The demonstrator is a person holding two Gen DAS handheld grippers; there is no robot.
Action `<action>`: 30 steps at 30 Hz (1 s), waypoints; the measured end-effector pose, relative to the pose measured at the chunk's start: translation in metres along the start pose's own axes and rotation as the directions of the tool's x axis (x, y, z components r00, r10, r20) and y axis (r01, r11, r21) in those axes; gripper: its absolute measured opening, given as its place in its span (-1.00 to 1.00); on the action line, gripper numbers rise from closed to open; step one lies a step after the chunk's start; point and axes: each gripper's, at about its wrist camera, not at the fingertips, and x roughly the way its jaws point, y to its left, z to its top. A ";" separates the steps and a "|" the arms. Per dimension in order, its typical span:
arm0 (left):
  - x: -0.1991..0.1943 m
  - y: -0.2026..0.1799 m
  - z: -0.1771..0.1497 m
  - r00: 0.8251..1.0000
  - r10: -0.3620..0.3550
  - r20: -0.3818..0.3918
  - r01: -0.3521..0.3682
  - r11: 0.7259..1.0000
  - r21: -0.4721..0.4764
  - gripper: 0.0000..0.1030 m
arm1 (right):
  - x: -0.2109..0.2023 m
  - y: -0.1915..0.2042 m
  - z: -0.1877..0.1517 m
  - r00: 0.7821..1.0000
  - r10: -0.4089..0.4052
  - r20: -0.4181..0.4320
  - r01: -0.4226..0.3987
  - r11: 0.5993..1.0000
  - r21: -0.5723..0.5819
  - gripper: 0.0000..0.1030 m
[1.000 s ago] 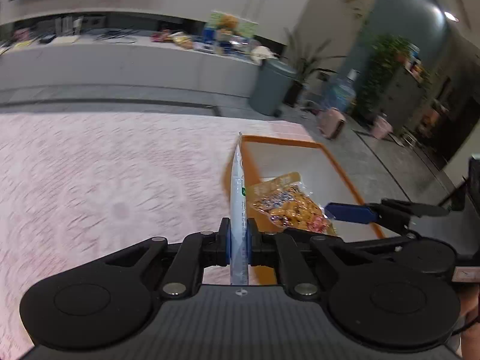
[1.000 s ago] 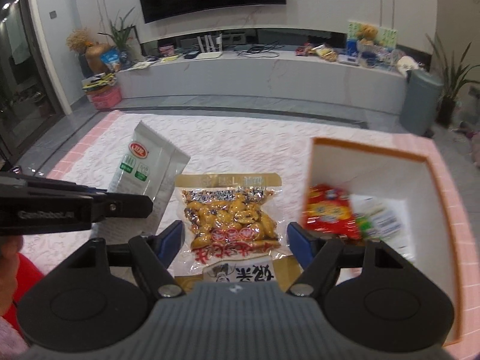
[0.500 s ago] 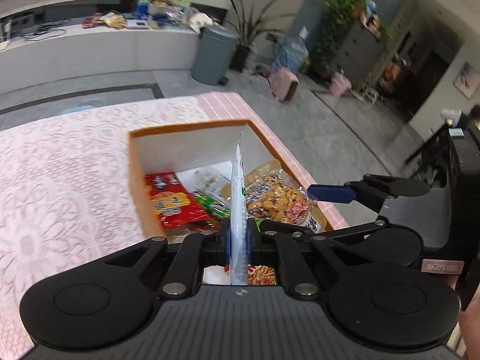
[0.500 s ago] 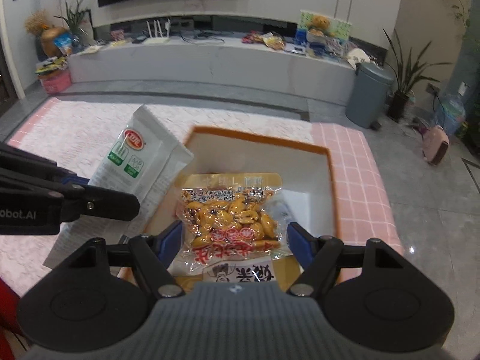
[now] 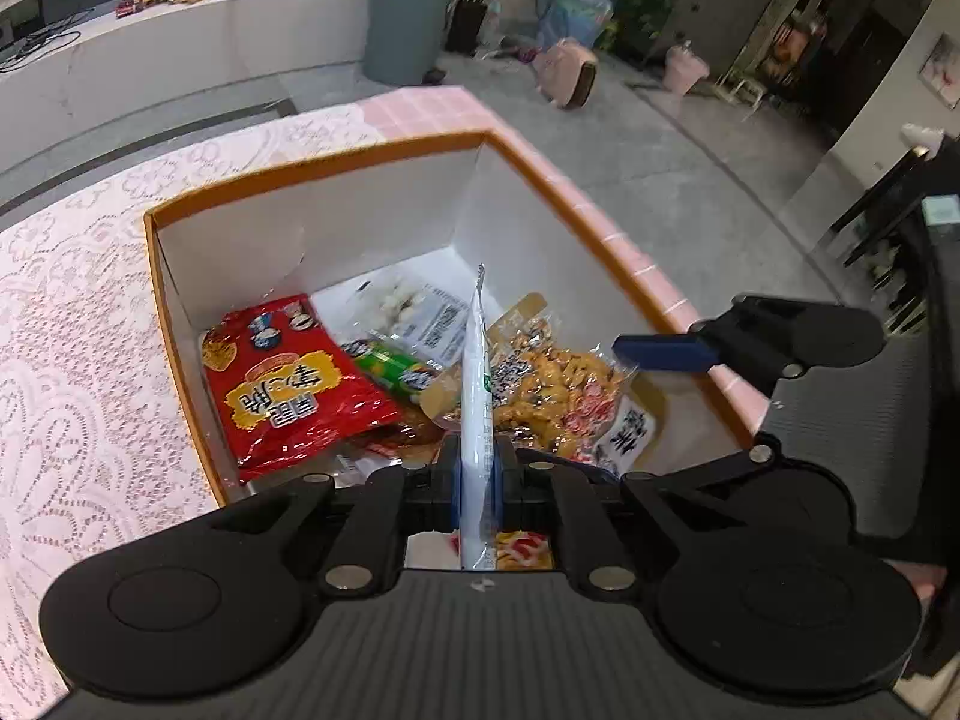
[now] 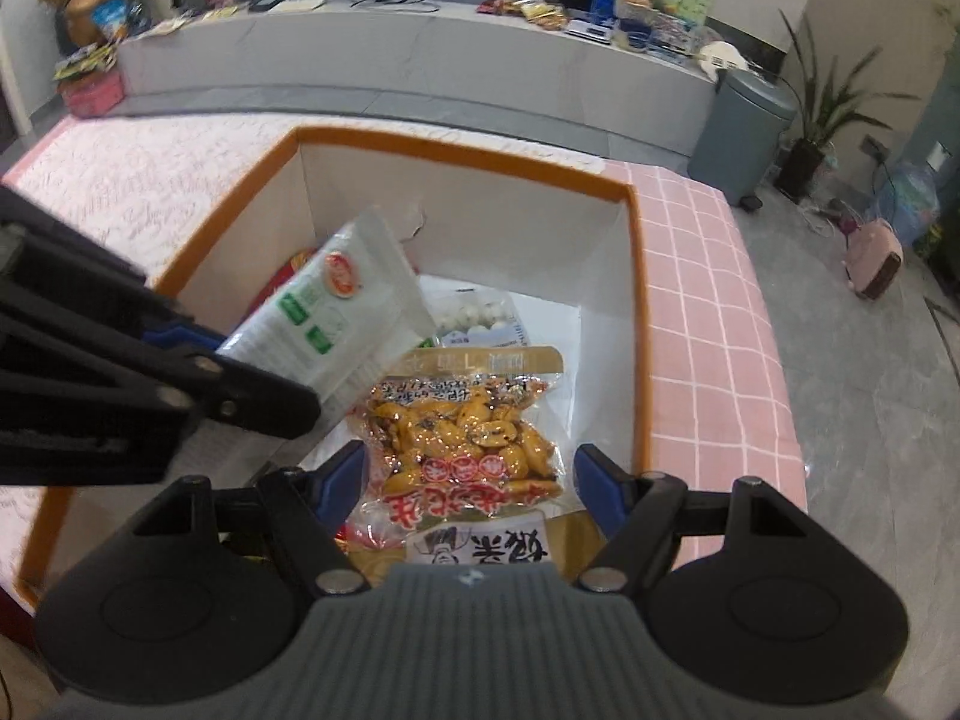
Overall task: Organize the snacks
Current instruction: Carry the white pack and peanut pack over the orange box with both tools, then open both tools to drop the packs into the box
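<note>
An orange-rimmed white box [image 5: 312,171] [image 6: 456,147] sits on the table, holding a red packet [image 5: 282,384], a green packet [image 5: 390,369] and a clear pack of white balls [image 6: 474,315]. My left gripper [image 5: 477,480] is shut on a white pouch [image 5: 477,372] [image 6: 336,324], seen edge-on, hanging over the box interior. My right gripper [image 6: 468,468] grips a yellow snack pack [image 6: 462,438] [image 5: 558,396] across its width, just right of the pouch and also above the box. One right fingertip pad [image 5: 660,354] shows blue in the left wrist view.
A pink lace cloth [image 5: 78,330] covers the table left of the box; a pink checked strip [image 6: 708,300] runs along its right edge. Beyond are a long white counter [image 6: 420,60] with clutter, a grey bin [image 6: 744,132] and potted plants.
Both grippers moved right and down with their packs, from above the open tablecloth to over the box. The box's contents now lie directly below. Neither grip changed.
</note>
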 end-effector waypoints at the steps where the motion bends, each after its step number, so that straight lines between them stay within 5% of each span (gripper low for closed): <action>1: 0.003 0.000 0.000 1.000 0.018 -0.004 -0.018 1.000 0.009 -0.81 | 0.003 0.003 0.000 1.000 -0.004 -0.004 0.004 1.000 -0.019 0.41; 14: 0.028 0.008 0.000 0.991 0.111 -0.074 -0.106 0.992 0.070 -0.76 | 0.022 0.017 0.000 0.998 -0.039 -0.038 0.035 0.994 -0.107 0.46; 23: -0.002 0.004 0.002 0.993 0.120 -0.022 -0.118 0.990 0.079 0.12 | 0.016 0.028 0.005 0.993 -0.091 -0.080 0.076 0.982 -0.174 0.64; 30: -0.053 0.000 -0.002 0.993 0.094 0.069 -0.099 0.993 0.070 0.32 | -0.012 0.032 0.016 0.993 -0.096 -0.074 0.082 0.982 -0.168 0.70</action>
